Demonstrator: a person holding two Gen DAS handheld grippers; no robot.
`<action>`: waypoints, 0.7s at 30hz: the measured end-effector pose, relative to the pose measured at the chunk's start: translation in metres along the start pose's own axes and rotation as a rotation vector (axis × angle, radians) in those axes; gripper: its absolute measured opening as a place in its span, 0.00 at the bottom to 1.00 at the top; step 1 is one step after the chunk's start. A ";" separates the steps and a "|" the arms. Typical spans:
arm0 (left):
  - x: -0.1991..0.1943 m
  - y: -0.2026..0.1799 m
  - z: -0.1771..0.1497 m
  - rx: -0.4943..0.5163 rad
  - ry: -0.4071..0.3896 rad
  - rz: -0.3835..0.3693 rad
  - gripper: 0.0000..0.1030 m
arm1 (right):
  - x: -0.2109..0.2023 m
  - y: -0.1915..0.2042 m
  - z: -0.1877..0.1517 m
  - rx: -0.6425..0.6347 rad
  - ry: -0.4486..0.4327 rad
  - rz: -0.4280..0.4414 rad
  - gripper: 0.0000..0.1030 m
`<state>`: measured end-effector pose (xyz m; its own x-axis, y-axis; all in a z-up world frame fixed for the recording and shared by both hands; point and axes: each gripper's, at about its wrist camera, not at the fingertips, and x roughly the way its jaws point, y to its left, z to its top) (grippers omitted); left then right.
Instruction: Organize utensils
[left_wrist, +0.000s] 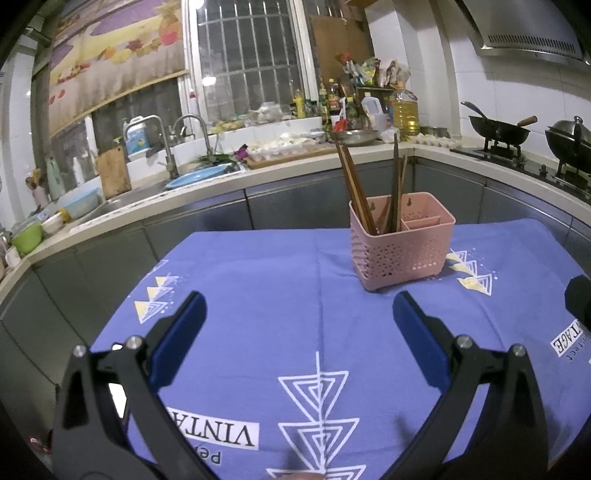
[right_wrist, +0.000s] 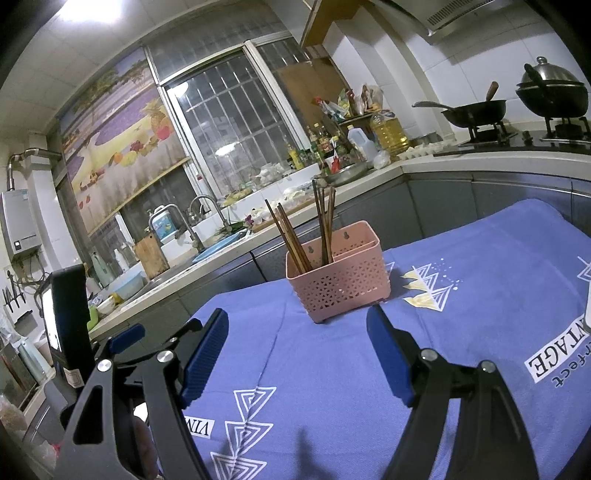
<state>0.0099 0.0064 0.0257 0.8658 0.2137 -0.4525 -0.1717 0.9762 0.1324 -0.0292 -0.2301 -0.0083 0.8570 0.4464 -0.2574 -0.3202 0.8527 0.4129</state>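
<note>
Kitchen, blue patterned tablecloth (left_wrist: 258, 277). Left wrist view: left gripper (left_wrist: 299, 314) fingers spread, empty; pink perforated plastic basket (left_wrist: 402, 247) holding brown wooden chopsticks (left_wrist: 354, 188) ahead, slightly right, well apart. Right wrist view: right gripper (right_wrist: 297, 332) spread, empty; basket (right_wrist: 338, 277) straight ahead, near fingertips.

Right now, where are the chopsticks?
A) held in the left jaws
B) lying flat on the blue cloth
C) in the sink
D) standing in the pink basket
D: the chopsticks stand leaning in the pink basket on the blue cloth; the left gripper and right gripper both have jaws spread wide with nothing between them.
</note>
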 end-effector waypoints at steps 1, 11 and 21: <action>0.000 0.000 0.000 -0.001 0.001 -0.001 0.94 | 0.000 0.000 0.000 0.000 0.000 0.000 0.75; 0.000 0.000 0.000 0.006 0.001 0.001 0.94 | -0.002 0.008 -0.001 -0.008 0.001 0.005 0.75; -0.002 0.009 -0.002 0.000 0.010 -0.021 0.94 | -0.001 0.010 0.000 -0.007 0.003 0.006 0.75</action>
<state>0.0055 0.0147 0.0262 0.8644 0.1934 -0.4641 -0.1533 0.9805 0.1232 -0.0328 -0.2223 -0.0038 0.8538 0.4527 -0.2572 -0.3286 0.8517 0.4082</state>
